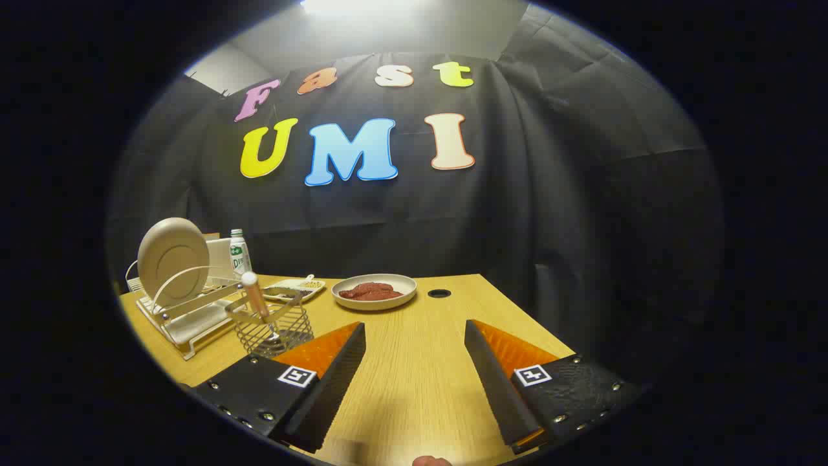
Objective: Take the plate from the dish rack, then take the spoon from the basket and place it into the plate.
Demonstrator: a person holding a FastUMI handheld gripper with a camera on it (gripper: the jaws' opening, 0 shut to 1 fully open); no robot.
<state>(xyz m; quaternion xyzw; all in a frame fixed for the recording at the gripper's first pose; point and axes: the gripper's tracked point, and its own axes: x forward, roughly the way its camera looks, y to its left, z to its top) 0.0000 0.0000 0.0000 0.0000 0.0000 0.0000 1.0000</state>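
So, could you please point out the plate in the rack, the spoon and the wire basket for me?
Plate (173, 259): gripper view, middle of its upright face.
Spoon (253, 294): gripper view, on its handle above the basket.
Basket (275, 331): gripper view, front wire wall.

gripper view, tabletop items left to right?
Dish rack with the plate standing in it → bottle → wire basket holding the spoon → small tray → bowl of reddish food → table hole. Gripper open, nothing between its fingers.
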